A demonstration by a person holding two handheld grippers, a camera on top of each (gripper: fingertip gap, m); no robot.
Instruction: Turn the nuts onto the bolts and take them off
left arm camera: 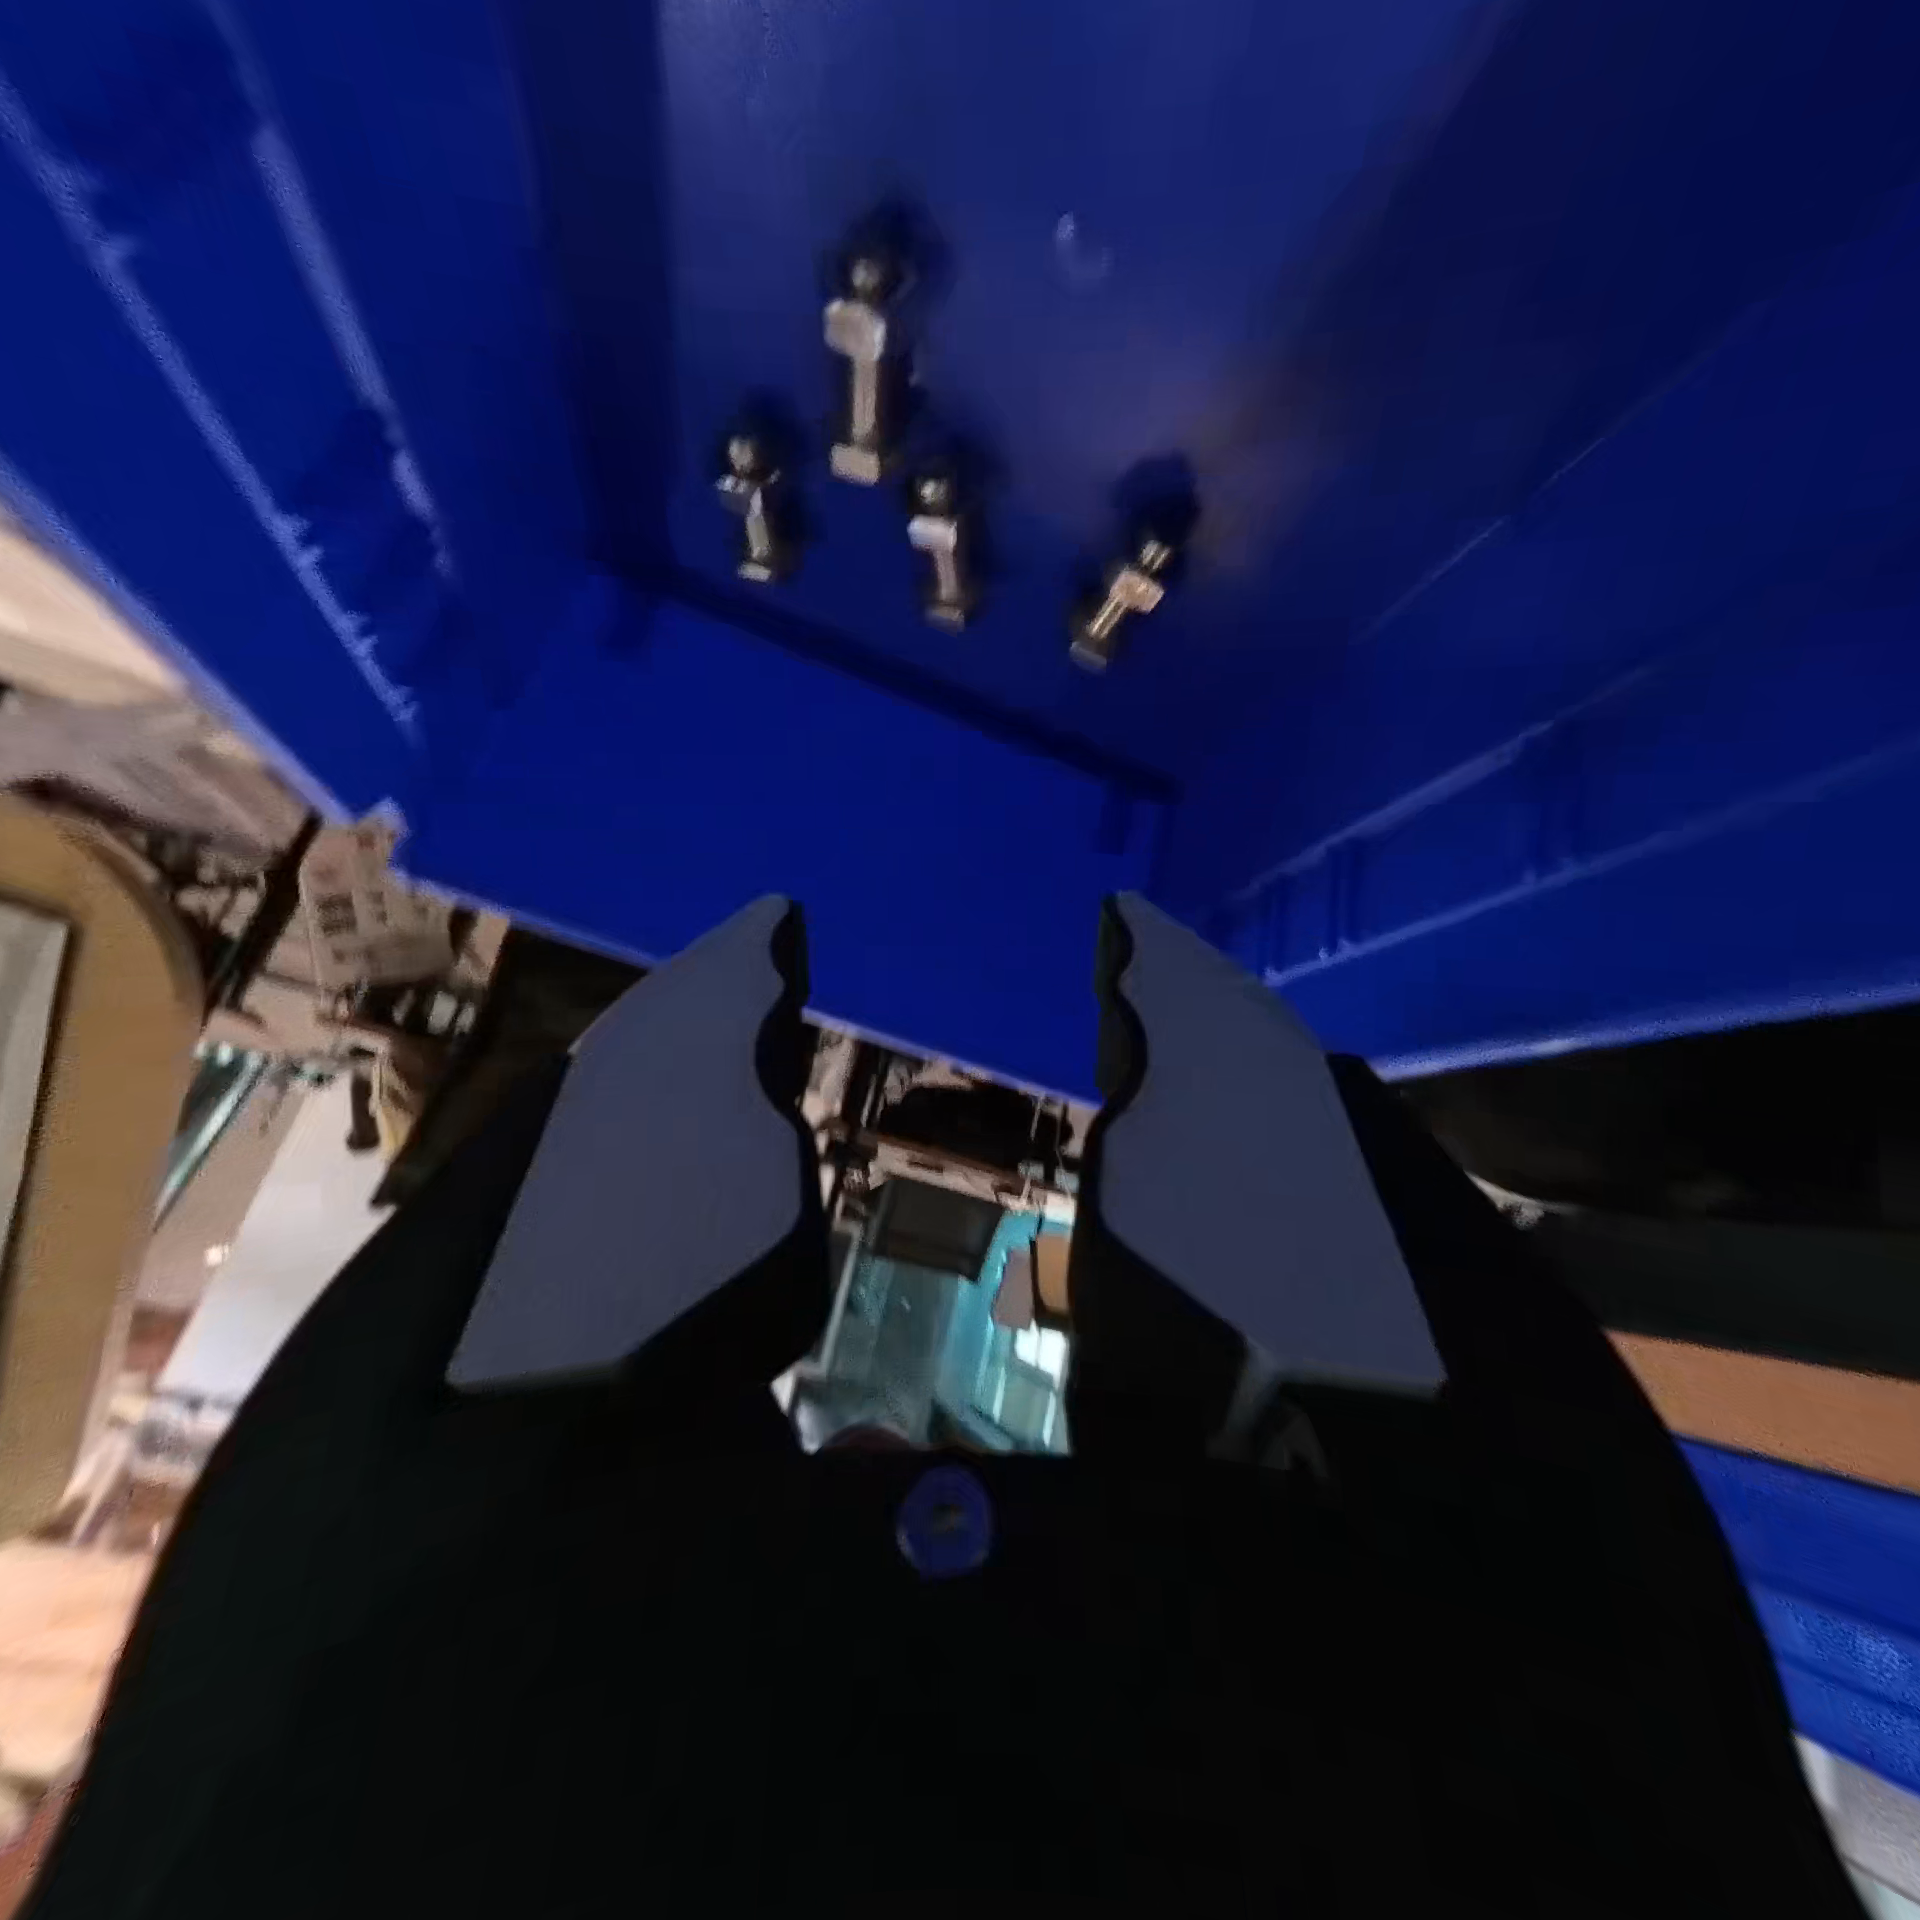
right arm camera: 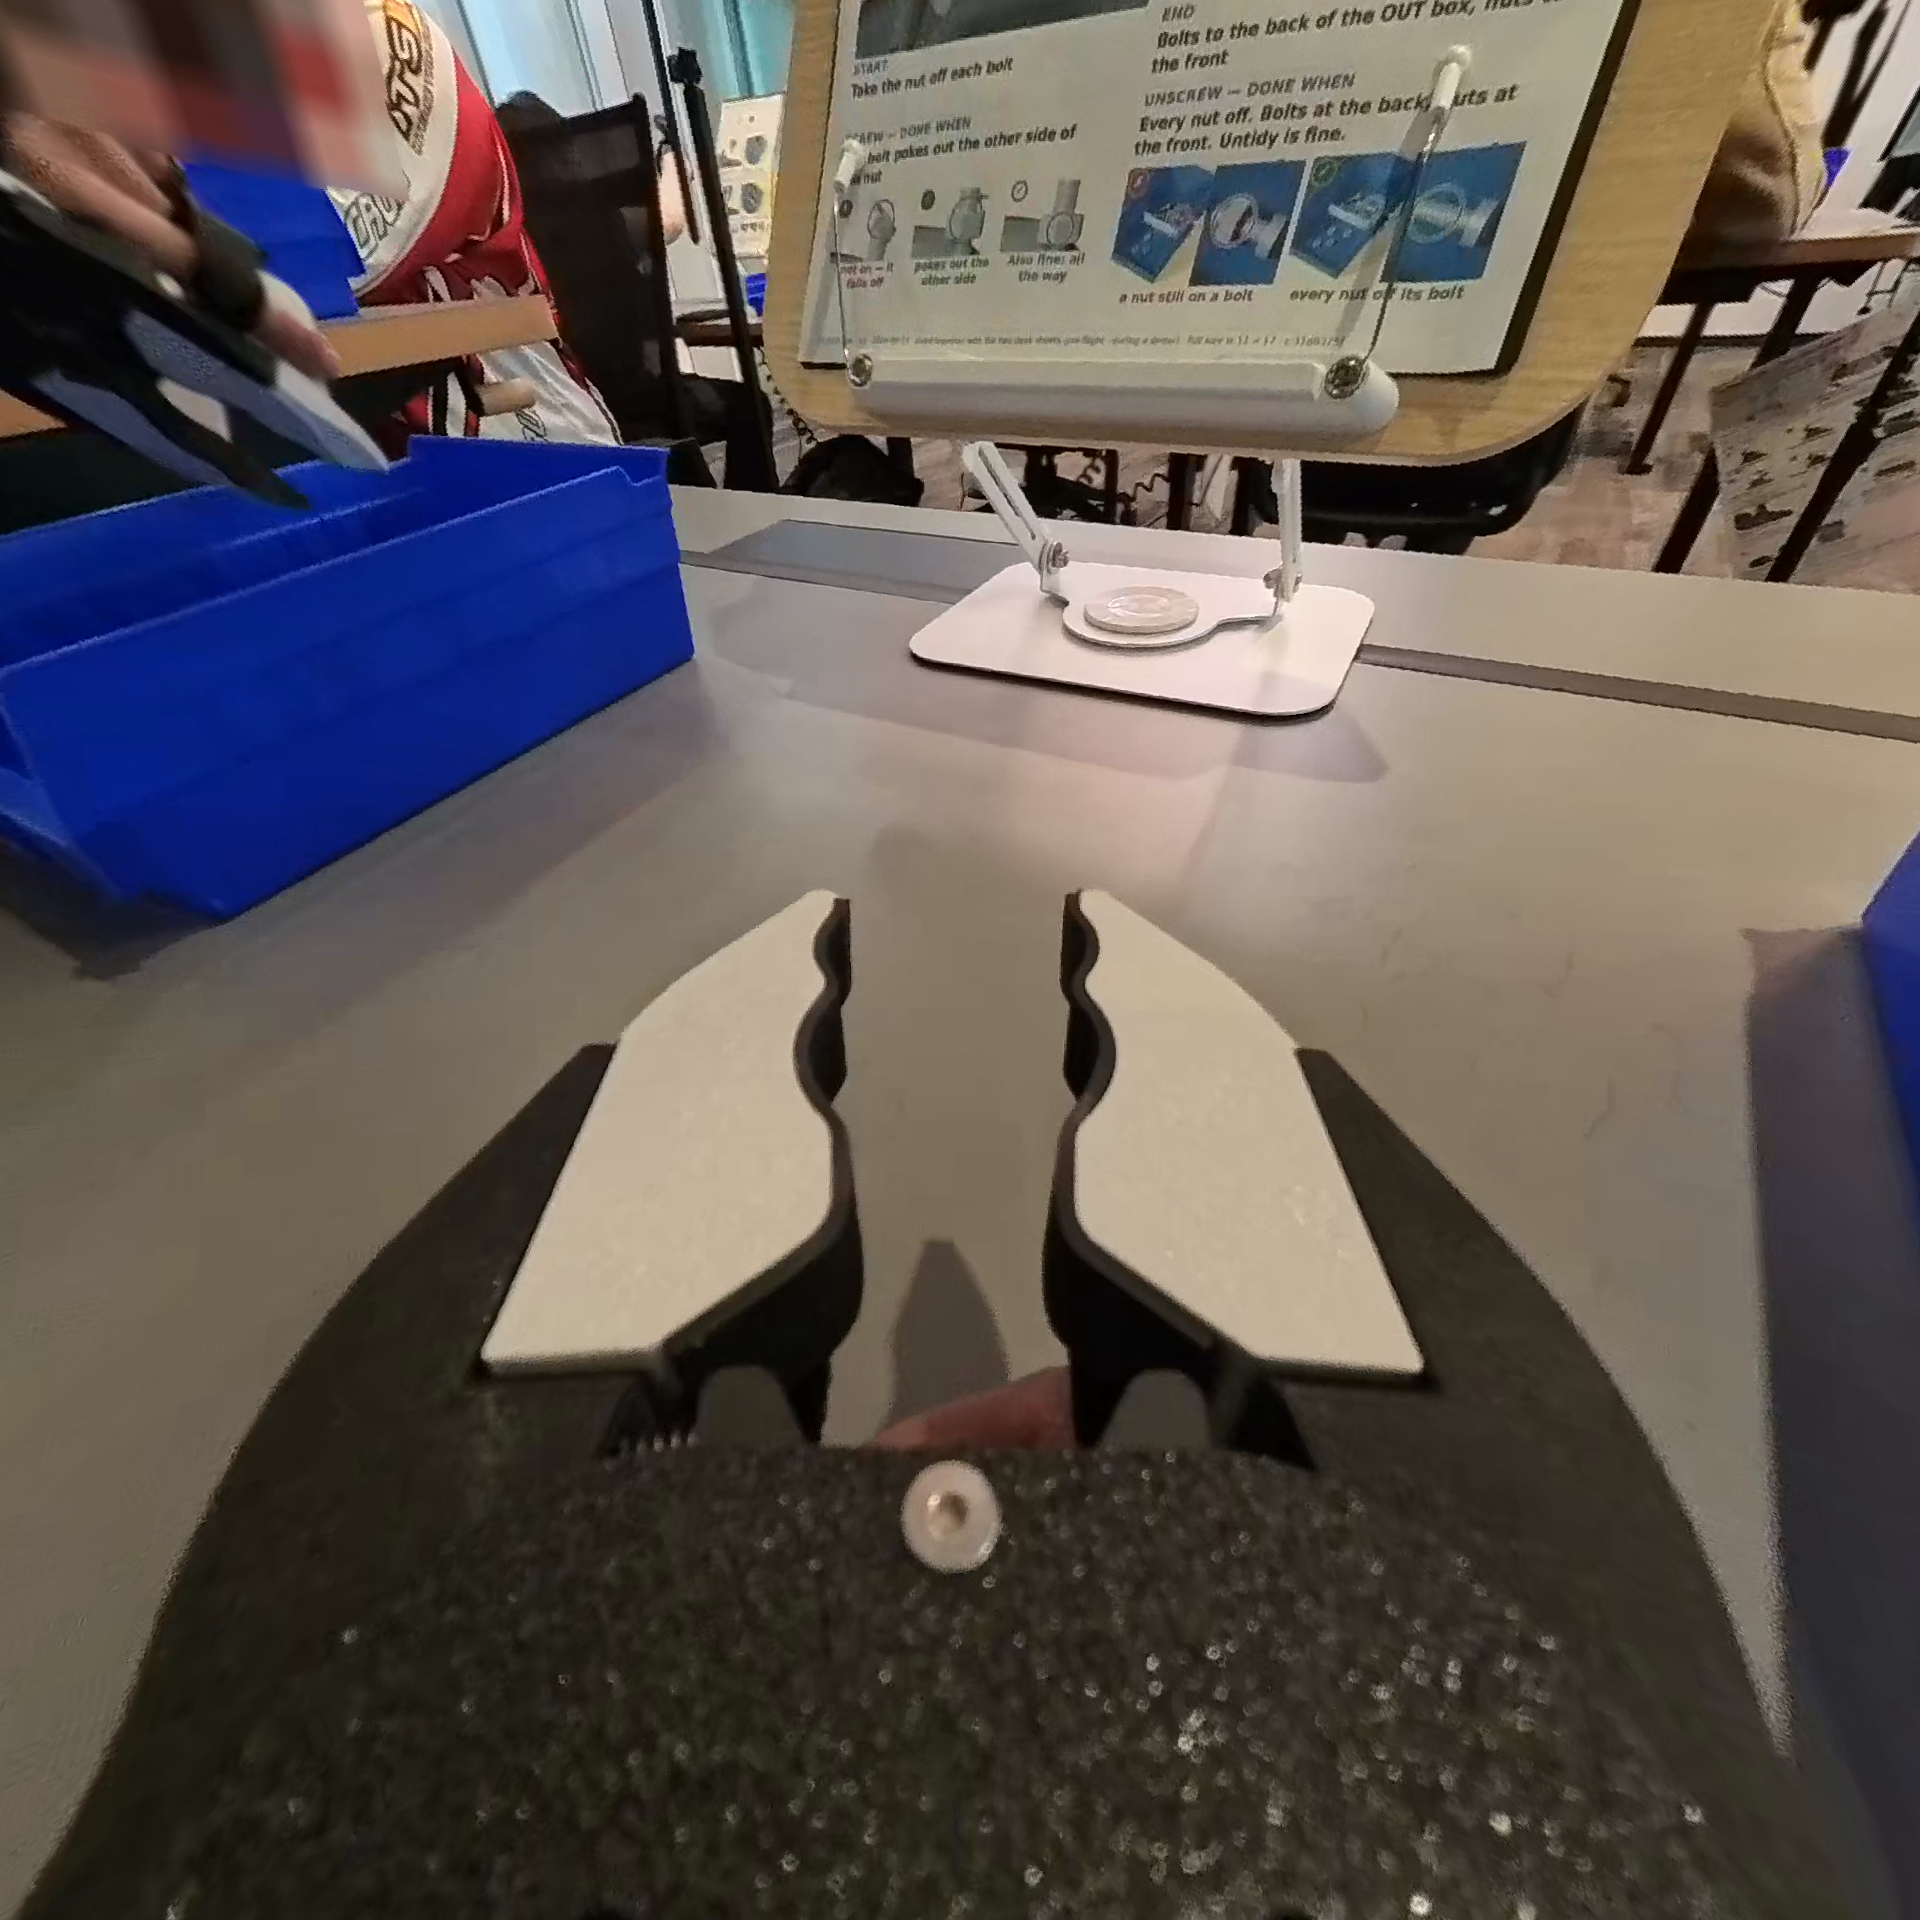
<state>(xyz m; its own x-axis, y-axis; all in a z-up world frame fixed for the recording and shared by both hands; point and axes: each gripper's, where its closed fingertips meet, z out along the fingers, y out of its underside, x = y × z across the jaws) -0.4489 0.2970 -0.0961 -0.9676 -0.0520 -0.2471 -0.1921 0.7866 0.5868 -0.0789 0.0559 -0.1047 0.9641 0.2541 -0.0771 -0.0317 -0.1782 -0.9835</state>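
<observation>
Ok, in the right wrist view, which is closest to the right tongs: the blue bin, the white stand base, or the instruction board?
From the right tongs, nearest first:
1. Blue bin, on the table to the left.
2. White stand base, straight ahead, slightly right; only a little farther than the bin.
3. Instruction board, propped up above and behind the base.

Ahead of the claw, a grey table with a dark seam across its far part. Beyond that, a white stand carrying a wooden board with a printed sheet. Farther back, to the left, a black chair; to the right, dark table legs on a patterned floor. Soft, even light from above.
</observation>
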